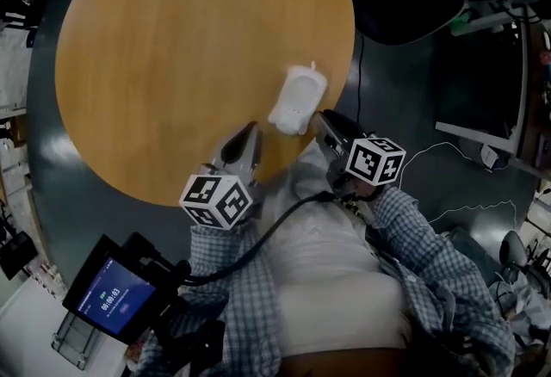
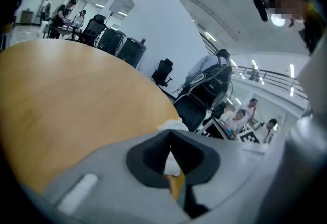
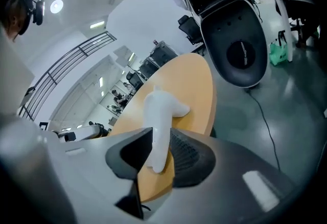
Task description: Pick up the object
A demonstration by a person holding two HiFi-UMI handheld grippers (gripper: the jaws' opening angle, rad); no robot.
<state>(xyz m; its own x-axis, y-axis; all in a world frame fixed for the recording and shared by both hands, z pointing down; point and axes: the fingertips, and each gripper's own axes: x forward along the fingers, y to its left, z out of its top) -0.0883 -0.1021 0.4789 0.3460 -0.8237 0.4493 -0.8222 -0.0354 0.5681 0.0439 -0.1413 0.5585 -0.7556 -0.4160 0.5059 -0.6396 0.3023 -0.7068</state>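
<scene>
Two claws wait at the near edge of the round surface [image 1: 172, 48]. The white thing [image 1: 298, 98] lies on it close to that edge. Its near end sits between the jaws of the right claw [image 3: 161, 151], which stand about half open and do not seem to press it. The left claw [image 1: 250, 132] is closed up and empty, just beside. I think the grab is only starting. Next the right claw must squeeze shut, then lift gently.

Person in a blue-and-white checked shirt with long sleeves [image 1: 245, 281] over a white top [image 1: 331, 285]; grey left gripper [image 1: 250, 132] and right gripper [image 1: 321, 119] each carry a white cube [image 1: 215, 199] with black square markers, one trailing a black cable [image 1: 269, 233].
</scene>
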